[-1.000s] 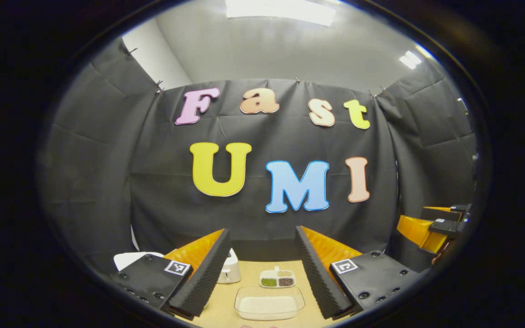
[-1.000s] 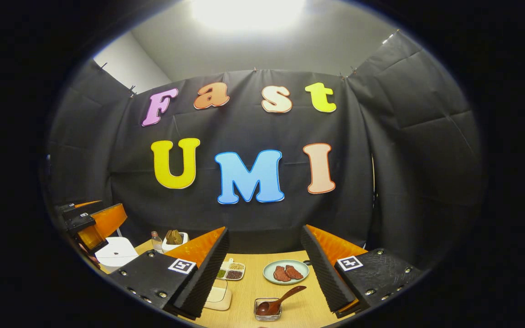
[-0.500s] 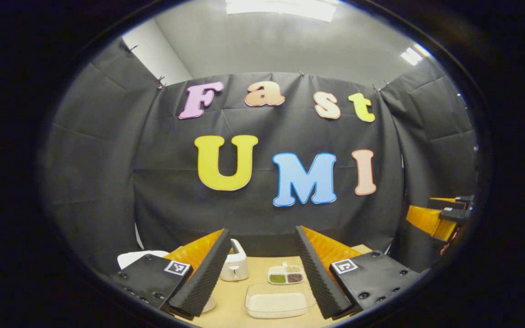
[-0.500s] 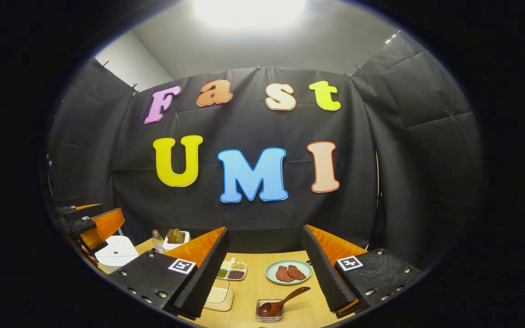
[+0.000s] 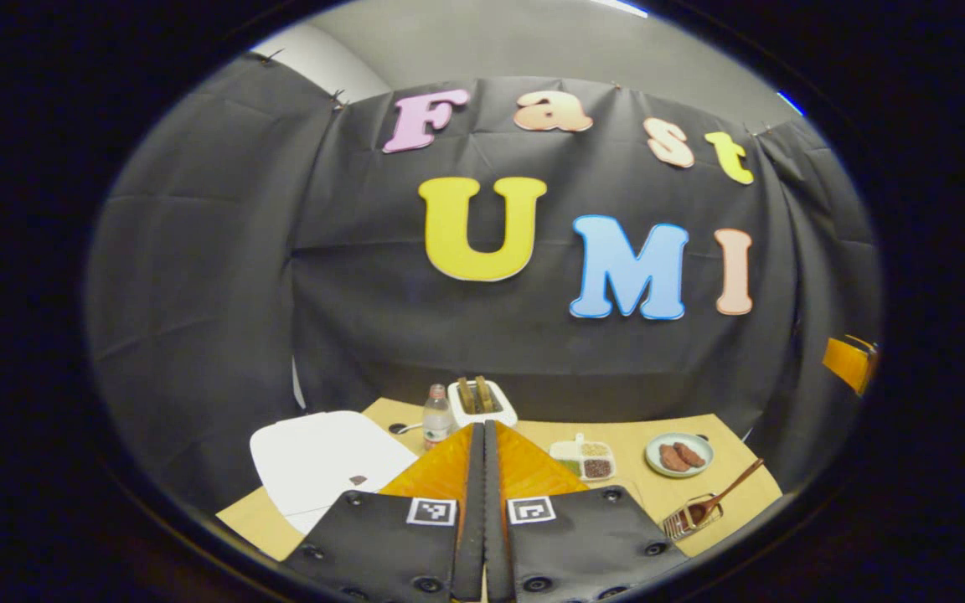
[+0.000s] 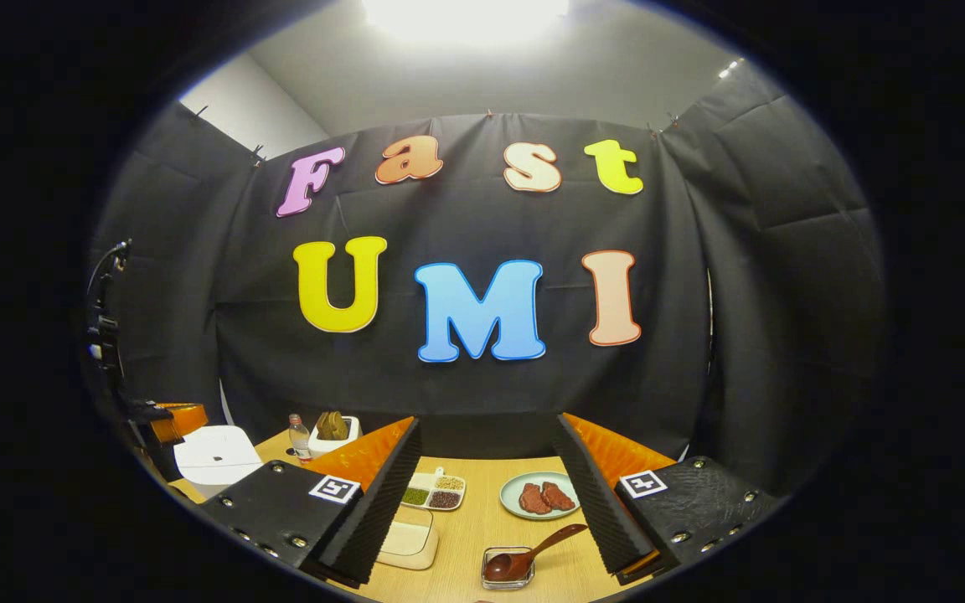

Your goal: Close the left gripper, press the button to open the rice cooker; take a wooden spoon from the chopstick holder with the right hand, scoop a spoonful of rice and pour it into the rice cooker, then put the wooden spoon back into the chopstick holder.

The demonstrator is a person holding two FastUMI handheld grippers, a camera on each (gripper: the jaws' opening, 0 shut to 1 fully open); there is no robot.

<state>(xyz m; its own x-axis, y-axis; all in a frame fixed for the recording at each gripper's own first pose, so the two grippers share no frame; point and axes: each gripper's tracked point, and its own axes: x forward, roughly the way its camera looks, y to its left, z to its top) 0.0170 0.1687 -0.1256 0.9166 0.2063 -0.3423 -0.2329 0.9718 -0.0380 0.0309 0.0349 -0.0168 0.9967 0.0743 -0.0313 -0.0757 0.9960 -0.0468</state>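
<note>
Left gripper (image 5: 483,502): jaws together, the two fingers pressed flat against each other with nothing between them. It hangs above the near edge of the wooden table (image 5: 725,494), apart from every item on it.

Right gripper (image 6: 482,502): jaws wide apart, nothing held. It hangs over the near side of the table, clear of the surface.

Landmark: the white rice cooker (image 5: 323,461), lid down, at the left end of the table. The left gripper is just right of it, not touching. In the right gripper view the cooker (image 6: 216,456) sits far left, with the other gripper (image 6: 172,419) just above and behind it.

Behind and right of the cooker stands a small clear bottle (image 5: 436,414); just beyond that, a white holder (image 5: 482,402) with brown utensils upright in it.

Further right of the cooker lies a white divided dish (image 5: 585,459) of green, tan and dark grains, then a pale plate (image 5: 678,455) with two reddish-brown pieces.

Farthest right of the cooker, at the near edge, a small clear container (image 5: 685,519) carries the wooden spoon (image 5: 721,496), bowl down inside, handle slanting up to the right. In the right gripper view the spoon (image 6: 533,553) lies between the open fingers, farther off, with a clear tray of white rice (image 6: 407,540) partly hidden by the left finger.
</note>
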